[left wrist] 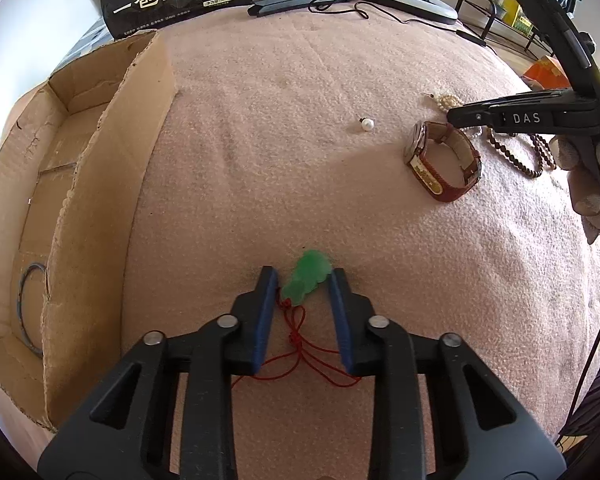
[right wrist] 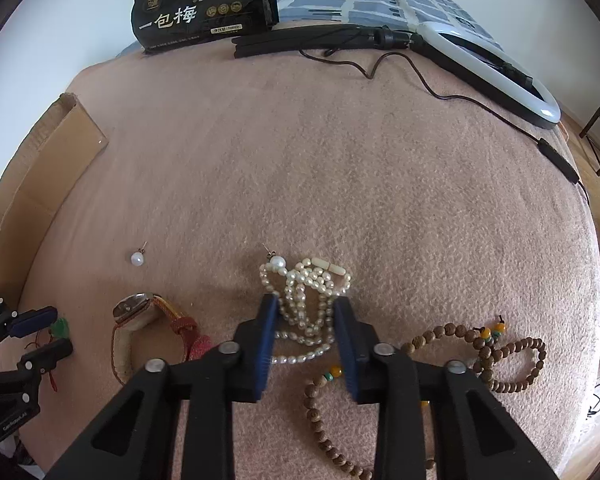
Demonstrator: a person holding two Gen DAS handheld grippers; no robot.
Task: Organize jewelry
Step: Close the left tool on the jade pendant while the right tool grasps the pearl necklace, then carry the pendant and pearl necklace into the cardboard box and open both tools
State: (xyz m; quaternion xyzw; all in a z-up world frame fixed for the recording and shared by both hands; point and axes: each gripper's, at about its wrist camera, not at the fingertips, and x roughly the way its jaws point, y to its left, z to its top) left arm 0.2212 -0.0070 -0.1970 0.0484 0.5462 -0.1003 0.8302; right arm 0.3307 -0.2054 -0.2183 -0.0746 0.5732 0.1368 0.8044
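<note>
Jaws spread on both grippers: left gripper (left wrist: 303,280) straddles one jade pendant (left wrist: 306,282), right gripper (right wrist: 306,308) one pearl necklace (right wrist: 306,300).

We can read 一包梅 in big pale characters on the black bag (right wrist: 204,4) at the blanket's far edge. The right gripper (left wrist: 456,117) has "DAS" on its side.

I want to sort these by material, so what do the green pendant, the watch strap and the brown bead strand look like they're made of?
Green pendant: translucent, glossy stone, possibly jade or glass, hung on red knotted cord.
Watch strap: reddish, textured outside with a pale lining, probably leather or an imitation.
Brown bead strand: matte, round, tan-brown beads, likely wood or seed, with a few yellow and green accent beads.
</note>
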